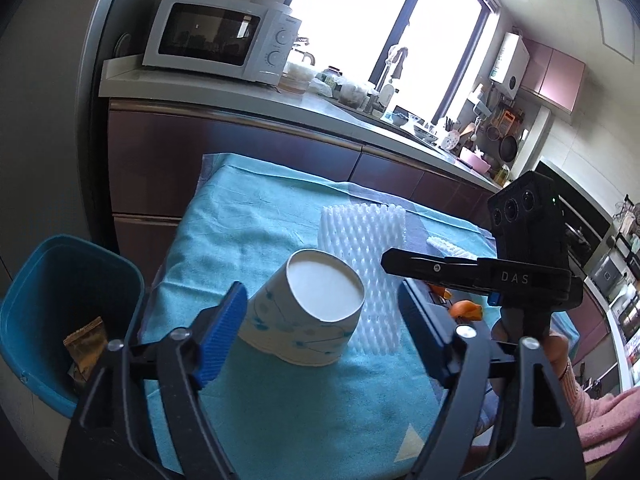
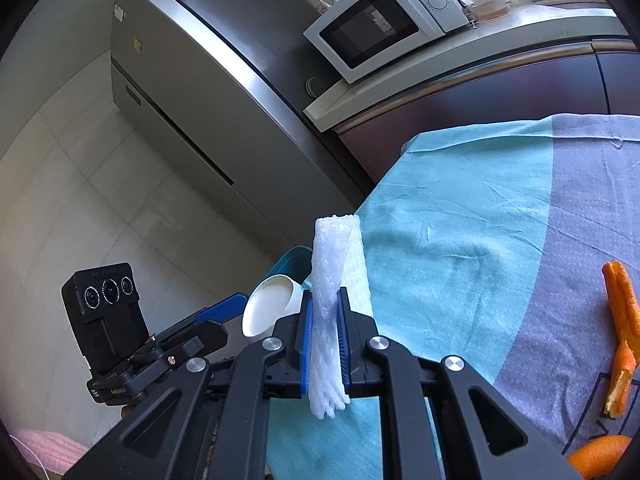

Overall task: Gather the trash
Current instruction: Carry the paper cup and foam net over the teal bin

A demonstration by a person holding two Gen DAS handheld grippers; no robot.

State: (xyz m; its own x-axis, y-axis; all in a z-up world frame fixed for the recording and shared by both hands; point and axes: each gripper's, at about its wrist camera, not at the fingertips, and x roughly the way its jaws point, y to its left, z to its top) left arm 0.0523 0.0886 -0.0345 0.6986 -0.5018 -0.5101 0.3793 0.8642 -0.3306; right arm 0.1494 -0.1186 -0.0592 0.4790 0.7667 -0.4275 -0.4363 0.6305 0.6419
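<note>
Cup (image 1: pixel 306 310) sits tilted between the wide-open left gripper (image 1: pixel 316 320), untouched; a careless closing could tip it. Right gripper (image 2: pixel 325 340) pinches foam net (image 2: pixel 334 292), whose limp end may snag short of the bin (image 1: pixel 60 312).

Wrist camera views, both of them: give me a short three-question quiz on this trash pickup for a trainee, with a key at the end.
1. True or false: the left gripper is shut on the paper cup.
2. What does the right gripper hold? A: foam net. B: orange peel. C: paper cup.
3. Fill in: the brown wrapper lies inside the blue ___.

Key: 1 false, the jaws stand open around the cup. 2 A. 3 bin.
</note>
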